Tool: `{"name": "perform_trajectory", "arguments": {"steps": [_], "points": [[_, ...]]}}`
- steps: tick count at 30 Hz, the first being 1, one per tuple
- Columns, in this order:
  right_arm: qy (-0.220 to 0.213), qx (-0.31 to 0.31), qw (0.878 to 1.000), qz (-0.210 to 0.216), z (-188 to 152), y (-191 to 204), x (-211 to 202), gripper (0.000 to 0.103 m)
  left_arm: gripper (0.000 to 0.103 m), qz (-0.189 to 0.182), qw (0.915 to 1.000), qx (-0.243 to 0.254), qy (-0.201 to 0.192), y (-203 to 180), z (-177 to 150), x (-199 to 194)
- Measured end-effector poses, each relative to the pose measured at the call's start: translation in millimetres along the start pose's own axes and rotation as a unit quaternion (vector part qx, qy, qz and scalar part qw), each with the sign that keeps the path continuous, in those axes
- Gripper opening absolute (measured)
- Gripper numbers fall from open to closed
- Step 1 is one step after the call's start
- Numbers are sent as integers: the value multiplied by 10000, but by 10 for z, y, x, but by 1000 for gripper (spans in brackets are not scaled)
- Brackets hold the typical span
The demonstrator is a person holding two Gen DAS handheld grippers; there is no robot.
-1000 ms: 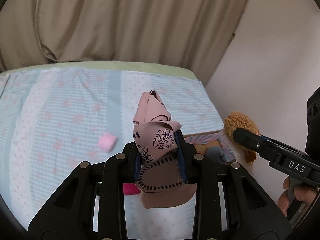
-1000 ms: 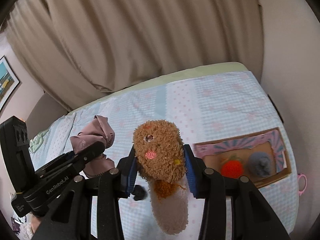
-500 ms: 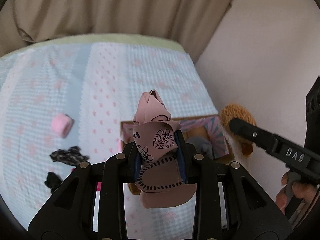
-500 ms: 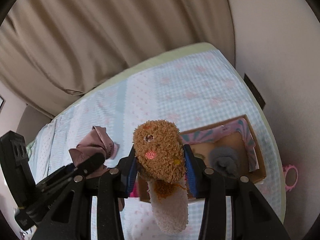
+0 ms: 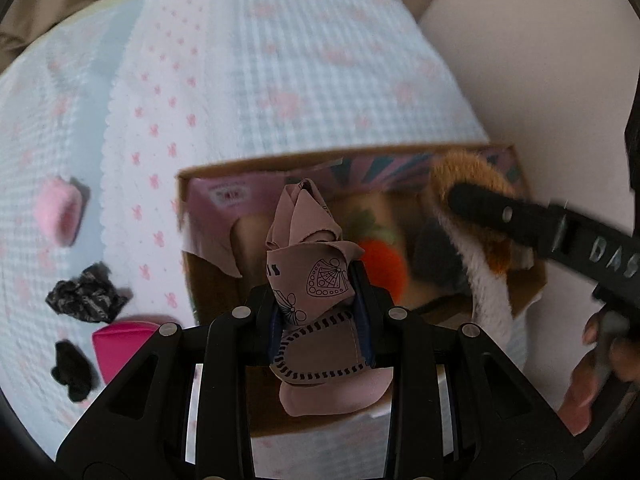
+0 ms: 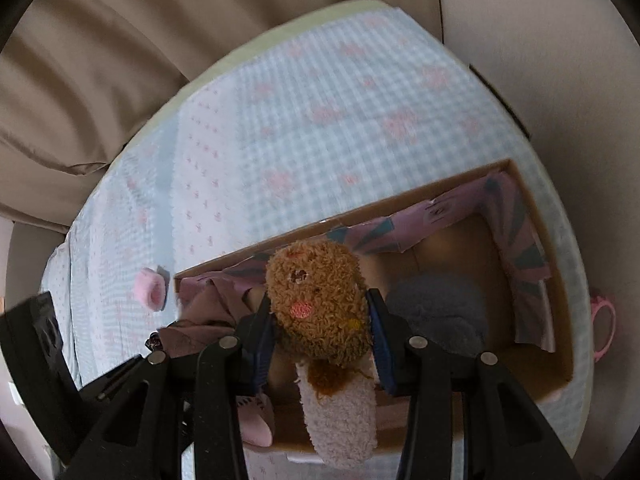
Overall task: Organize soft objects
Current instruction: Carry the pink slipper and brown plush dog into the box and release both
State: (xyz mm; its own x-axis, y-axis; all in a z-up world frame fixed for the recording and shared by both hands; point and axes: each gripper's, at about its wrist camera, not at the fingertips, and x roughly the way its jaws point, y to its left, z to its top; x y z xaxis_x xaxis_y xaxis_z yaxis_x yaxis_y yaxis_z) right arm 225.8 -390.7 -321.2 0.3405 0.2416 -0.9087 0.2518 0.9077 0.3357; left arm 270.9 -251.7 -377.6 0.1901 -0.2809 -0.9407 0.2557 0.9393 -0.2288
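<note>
Cardboard box (image 6: 532, 216) holds grey plush (image 6: 436, 312), orange plush (image 5: 380, 260); both tongs clenched on fabrics.

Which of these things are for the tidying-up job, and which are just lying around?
For the job:
- pink printed cloth, held in the left gripper
- brown fuzzy sock, held in the right gripper
- cardboard box
- orange plush and grey fluffy thing, inside it

Lying about:
- curtain
- bedspread
- pink handle beside the bed
</note>
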Motion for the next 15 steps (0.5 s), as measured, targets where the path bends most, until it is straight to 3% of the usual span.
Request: {"name": "perform_trajectory", "arguments": {"steps": [2,7,8,10,11,13,14,15], "points": [[69,20,10000,-50,33,-21,74,39,27,238,9990,271,257,-52,5,153],[305,64,9995,-111,68,-94,217,39,27,301,9979,398,419,-90,28,229],[348,55,9993,-121,77,-100,244,39,32,353,9973,471,437,-106,29,230],[524,21,9985,-156,100,-120,332,43,64,349,9962,592,526,-143,38,267],[590,-14,9981,-195,101,-131,363,47,97,330,9958,652,556,-167,30,272],[515,-75,9984,-231,97,-151,342,64,103,191,9957,728,544,-201,9,229],[448,-84,9987,-212,93,-163,320,89,103,128,9953,768,576,-215,0,204],[337,-74,9992,-182,84,-195,272,103,103,124,9951,785,588,-228,-3,200]]}}
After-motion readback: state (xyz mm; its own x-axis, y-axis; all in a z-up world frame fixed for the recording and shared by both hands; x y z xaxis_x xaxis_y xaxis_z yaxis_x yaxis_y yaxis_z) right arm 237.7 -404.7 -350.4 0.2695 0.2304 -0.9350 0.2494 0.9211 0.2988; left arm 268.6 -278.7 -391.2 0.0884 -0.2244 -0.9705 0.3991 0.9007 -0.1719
